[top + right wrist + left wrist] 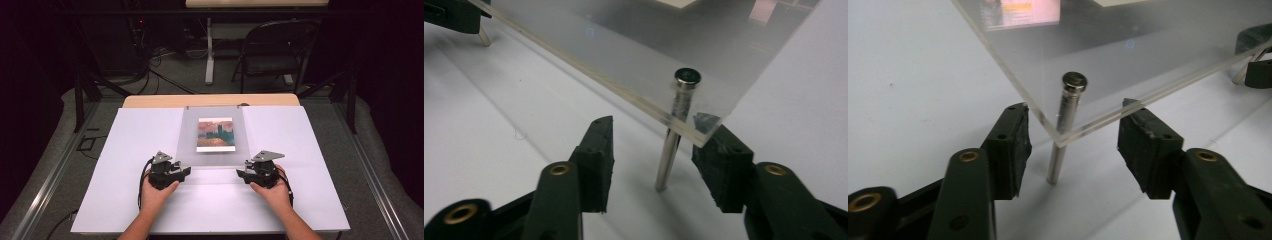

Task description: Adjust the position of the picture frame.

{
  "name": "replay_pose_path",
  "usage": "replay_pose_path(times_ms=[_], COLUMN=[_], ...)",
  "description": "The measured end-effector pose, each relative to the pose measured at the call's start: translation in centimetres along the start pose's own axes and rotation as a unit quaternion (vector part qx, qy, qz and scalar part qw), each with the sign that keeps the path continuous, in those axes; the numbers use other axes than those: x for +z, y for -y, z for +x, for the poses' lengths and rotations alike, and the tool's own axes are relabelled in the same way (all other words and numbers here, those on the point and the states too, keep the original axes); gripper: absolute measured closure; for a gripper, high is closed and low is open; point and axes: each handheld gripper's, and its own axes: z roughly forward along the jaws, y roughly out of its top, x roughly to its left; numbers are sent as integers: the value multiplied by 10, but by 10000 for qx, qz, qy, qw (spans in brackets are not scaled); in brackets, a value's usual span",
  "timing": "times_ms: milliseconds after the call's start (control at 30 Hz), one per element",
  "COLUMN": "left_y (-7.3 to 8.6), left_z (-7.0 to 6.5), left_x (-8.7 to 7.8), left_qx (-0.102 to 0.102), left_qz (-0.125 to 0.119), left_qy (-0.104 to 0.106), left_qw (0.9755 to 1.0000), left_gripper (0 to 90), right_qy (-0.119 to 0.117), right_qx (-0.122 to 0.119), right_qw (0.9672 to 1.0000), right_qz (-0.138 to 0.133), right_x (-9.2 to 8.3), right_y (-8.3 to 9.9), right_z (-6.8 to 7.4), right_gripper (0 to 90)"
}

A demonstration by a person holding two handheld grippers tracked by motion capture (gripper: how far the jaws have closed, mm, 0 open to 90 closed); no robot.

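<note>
clear acrylic — a sheet stands at the middle of the high view on slim metal legs, over a white board, with a small painted picture showing under it. the left gripper sits at the sheet's lower left corner, the right gripper at its lower right, each in a hand resting on the board.

in the left gripper view the jaws are spread, and the left metal pin rises in the gap between them with its cap through the sheet's corner; neither pad touches it. the right gripper view reads the same: jaws apart, the right metal pin between them, though the pad at the right of the frame sits just beside or under the sheet's edge and contact there is hard to tell.

nothing grips the pins now, so the sheet rests on its legs alone. the risk, as i judge it — a pad pulling back could catch a pin or the corner and tip a leg, letting the sheet sag or slide off line over the picture. uneven withdrawal of the two hands could twist it too.
</note>
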Motion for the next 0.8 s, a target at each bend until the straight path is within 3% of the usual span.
replay_pose_path(times_ms=[167,267,367,433,533,700,800], left_y=[1,3,5,6,7,12,16], left_z=[-5,-8,-9,-10,-12,-13,-12], left_x=[-3,-7,-10,-12,-20,-39,-47], left_qx=[377,285,184,235,364,678,647], left_qz=[-84,-103,-62,-35,82,5,5], left_qy=[-196,-250,-150,-97,-185,-243,-190], left_qw=[9991,9992,9997,9997,9991,9974,9977], left_gripper=[376,353,348,348,348,340,340], right_qy=[-27,20,26,25,37,2,-48], right_qx=[-6,-48,28,64,109,99,97], right_qw=[10000,9998,9997,9996,9994,9998,9999], right_qz=[15,177,240,287,335,159,116], right_x=[0,-2,-6,-10,-17,-37,-48], right_y=[-2,-3,-5,-5,-2,1,4], right_z=[4,6,8,8,8,6,7], right_gripper=[375,366,367,368,368,359,360])
